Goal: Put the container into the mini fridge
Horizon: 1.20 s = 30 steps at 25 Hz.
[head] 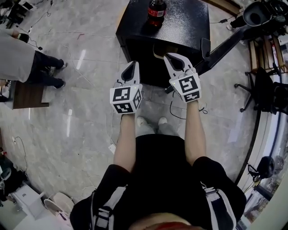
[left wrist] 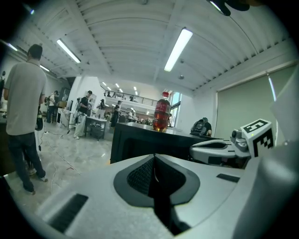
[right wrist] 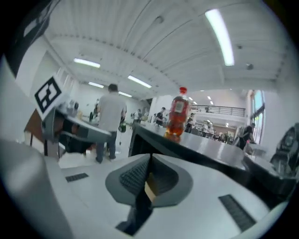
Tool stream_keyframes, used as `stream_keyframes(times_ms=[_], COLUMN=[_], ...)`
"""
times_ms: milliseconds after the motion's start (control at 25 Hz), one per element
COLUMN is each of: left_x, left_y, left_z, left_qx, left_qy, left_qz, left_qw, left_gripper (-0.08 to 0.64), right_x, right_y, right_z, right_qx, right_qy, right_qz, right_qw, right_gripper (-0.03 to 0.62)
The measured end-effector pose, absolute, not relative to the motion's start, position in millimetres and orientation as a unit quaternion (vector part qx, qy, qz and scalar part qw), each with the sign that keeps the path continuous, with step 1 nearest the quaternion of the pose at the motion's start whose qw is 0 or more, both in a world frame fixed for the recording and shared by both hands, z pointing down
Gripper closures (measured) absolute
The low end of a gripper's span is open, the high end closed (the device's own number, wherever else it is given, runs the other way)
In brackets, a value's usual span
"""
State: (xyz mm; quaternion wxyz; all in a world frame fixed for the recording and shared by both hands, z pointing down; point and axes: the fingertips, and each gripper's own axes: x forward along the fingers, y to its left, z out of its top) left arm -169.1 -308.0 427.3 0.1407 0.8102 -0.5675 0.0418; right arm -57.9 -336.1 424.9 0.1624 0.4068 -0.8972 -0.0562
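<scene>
Both claws are up in front of the fridge (head: 180,27), over bare floor (head: 81,112).

Left claw (head: 132,66): closed and empty. In its own view (left wrist: 154,156) the jaws meet along a dark seam with nothing between them. It hangs short of the fridge's front left corner, not touching it.

Right claw (head: 170,57): also closed, with the tips meeting in its own view (right wrist: 150,156). A small tan patch shows in the slit below the tips, and I can't tell what it is. In the head view its tips sit just at the fridge's front edge. Contact can't be judged.

The 2 claws are side by side and apart, the right 1 further forward. The left gripper view shows the right claw (left wrist: 219,149) at its right. The right gripper view shows the left claw (right wrist: 70,128) at its left.

Bottle (head: 156,11): upright on the fridge top near the back edge, with red label, red cap and dark drink. It is well apart from both claws, and it also shows in the left gripper view (left wrist: 161,112) and the right gripper view (right wrist: 177,114).

The fridge is a black box on the floor (left wrist: 135,142) (right wrist: 140,140). Whether its door is open can't be told.

A bystander (head: 22,58) in a light top and dark trousers stands well off to the left (left wrist: 23,102) (right wrist: 111,112). A thin cable (head: 173,110) loops on the floor under the right claw.
</scene>
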Motion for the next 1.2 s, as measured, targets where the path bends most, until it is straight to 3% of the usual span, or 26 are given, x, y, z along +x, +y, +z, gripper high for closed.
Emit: stream_keyframes(times_ms=[280,360,560,1200], left_x=[-144.3,-141.8,-141.1,-144.3], left_y=[-307.6,-306.2,-303.7,-305.9], left_z=[402.7,396.9,386.2,379.0], left_qx=[0.819,0.818,0.817,0.813], left_qy=[-0.56,-0.561,-0.565,-0.571], left_qz=[0.008,0.0,-0.012,-0.013], left_qw=[0.125,0.124,0.116,0.109], left_gripper=[0.549,0.549,0.549,0.549], right_x=[-17.7,-9.0,-3.6,-11.8], right_y=[-317.0,-316.5,-316.8,-319.0], right_z=[368.1,369.3,375.4,370.9], right_qx=[0.452,0.461,0.5,0.482], right_qy=[-0.878,-0.86,-0.847,-0.862], right_qz=[0.119,0.167,0.152,0.13], right_qw=[-0.107,-0.144,-0.101,-0.086], right_gripper=[0.578,0.578,0.581,0.581])
